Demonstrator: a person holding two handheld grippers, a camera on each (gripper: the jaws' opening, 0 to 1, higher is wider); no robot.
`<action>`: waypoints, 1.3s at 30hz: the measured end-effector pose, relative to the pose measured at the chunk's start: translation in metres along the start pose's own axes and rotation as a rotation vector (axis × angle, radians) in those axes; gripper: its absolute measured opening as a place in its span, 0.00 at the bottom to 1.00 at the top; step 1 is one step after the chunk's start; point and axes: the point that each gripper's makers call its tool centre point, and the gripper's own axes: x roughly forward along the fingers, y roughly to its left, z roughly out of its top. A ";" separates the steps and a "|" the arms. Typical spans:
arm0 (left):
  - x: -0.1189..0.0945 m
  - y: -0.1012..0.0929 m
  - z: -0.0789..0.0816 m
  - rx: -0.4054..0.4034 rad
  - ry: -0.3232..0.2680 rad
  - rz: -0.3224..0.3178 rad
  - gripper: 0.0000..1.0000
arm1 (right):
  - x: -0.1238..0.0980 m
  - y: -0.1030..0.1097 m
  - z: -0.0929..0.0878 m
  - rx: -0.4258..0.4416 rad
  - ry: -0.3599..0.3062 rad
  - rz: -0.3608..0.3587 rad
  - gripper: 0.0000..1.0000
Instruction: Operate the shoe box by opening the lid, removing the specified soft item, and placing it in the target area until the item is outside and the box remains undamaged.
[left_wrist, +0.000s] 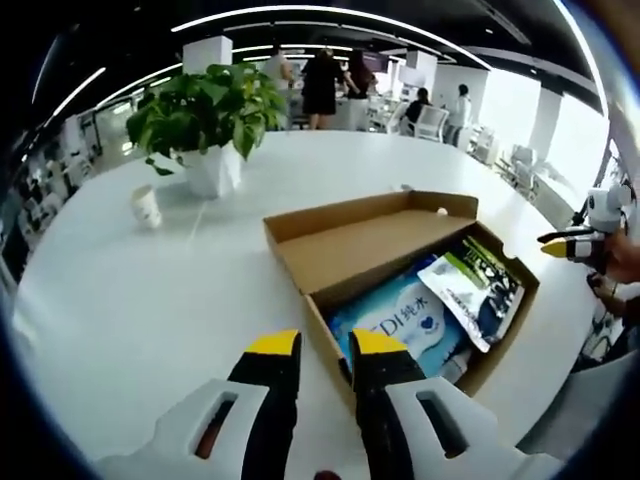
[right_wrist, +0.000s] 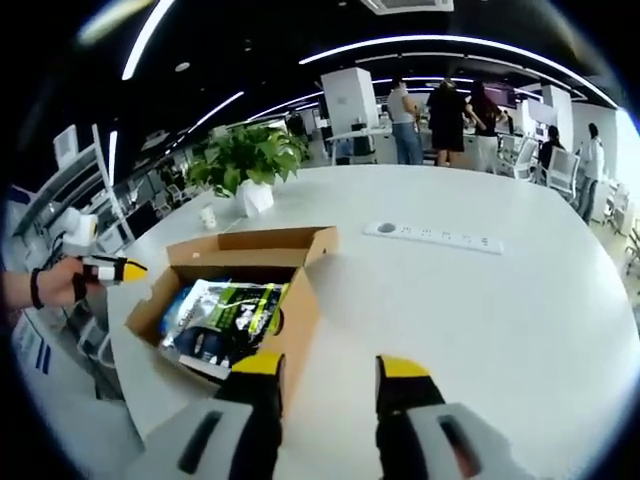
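Lid step done: the shoe box (left_wrist: 400, 270) sits open at centre right on the tabletop (left_wrist: 150, 300), packets inside; my left gripper (left_wrist: 325, 345) and right gripper (right_wrist: 332, 368) are released, next I grasp the soft packet (left_wrist: 405, 318).

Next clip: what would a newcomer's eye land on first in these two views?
The open cardboard shoe box on the white table, lid folded back, with a blue packet and a green-and-white pouch lying inside. Behind it stands a leafy potted plant beside a small cup. The left tongs hover open at the box's near edge; the right tongs are open too.
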 end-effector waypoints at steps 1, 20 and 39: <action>0.000 -0.003 0.001 0.004 -0.001 -0.006 0.19 | -0.001 -0.001 -0.001 0.002 0.000 -0.001 0.34; -0.005 -0.048 0.005 0.059 -0.021 -0.094 0.22 | -0.029 0.017 -0.022 -0.016 0.010 0.013 0.38; -0.005 -0.085 -0.005 0.091 -0.003 -0.168 0.23 | -0.051 0.026 -0.041 0.040 -0.031 0.014 0.38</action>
